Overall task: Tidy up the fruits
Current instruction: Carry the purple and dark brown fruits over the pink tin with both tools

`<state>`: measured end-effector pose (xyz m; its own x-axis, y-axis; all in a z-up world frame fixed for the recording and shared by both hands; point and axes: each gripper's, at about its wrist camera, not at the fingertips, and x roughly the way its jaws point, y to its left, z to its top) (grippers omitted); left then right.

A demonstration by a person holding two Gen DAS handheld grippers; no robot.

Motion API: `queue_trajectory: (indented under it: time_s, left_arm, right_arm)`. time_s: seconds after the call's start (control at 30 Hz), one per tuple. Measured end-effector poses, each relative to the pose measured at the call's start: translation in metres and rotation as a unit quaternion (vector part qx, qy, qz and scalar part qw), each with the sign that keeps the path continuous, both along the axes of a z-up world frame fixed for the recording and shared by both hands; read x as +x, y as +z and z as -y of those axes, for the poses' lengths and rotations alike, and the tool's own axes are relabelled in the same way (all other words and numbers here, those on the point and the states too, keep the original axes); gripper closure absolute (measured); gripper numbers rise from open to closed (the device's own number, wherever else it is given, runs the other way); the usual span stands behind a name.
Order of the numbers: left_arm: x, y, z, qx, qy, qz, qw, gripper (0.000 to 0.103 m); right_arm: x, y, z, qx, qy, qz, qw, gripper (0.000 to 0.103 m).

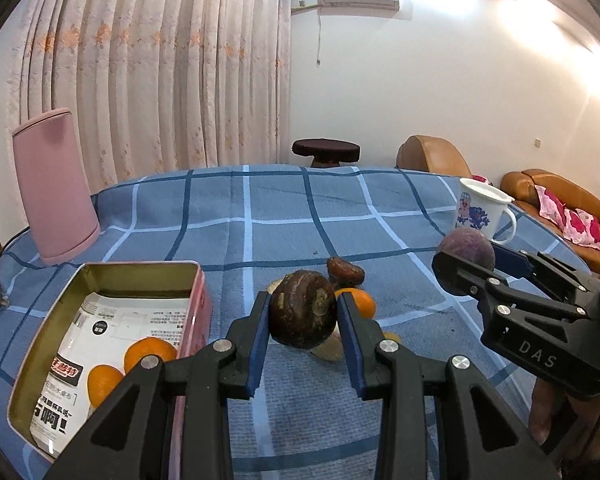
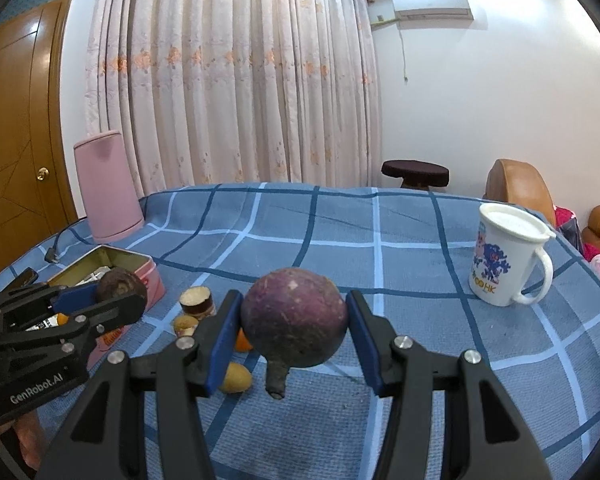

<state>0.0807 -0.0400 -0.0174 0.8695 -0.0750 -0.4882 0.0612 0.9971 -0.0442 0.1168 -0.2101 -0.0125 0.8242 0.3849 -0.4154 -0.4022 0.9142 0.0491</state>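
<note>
While my left gripper (image 1: 303,316) clamps a brown fruit (image 1: 302,309), the open tin (image 1: 100,320) lies just left of it; my right gripper (image 2: 294,326) clamps a purple fruit (image 2: 294,317), farther away.

metal tin (image 1: 100,280) – dull gold inside, matt woven tablecloth (image 1: 284,216), glossy mug (image 2: 504,256)

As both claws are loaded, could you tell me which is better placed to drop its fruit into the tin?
Left, probably: the left claw holds its brown fruit right beside the pink tin; the right claw is farther away.
</note>
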Motion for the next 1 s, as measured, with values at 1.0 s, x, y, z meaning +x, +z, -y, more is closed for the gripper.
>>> queue_trajectory:
  time_s: [1.0]
  left_arm:
    - [-0.019, 0.019, -0.071, -0.003, 0.067, 0.016, 0.9976, 0.068]
  right_arm:
    - [-0.014, 0.023, -0.07, -0.007, 0.073, 0.012, 0.997, 0.048]
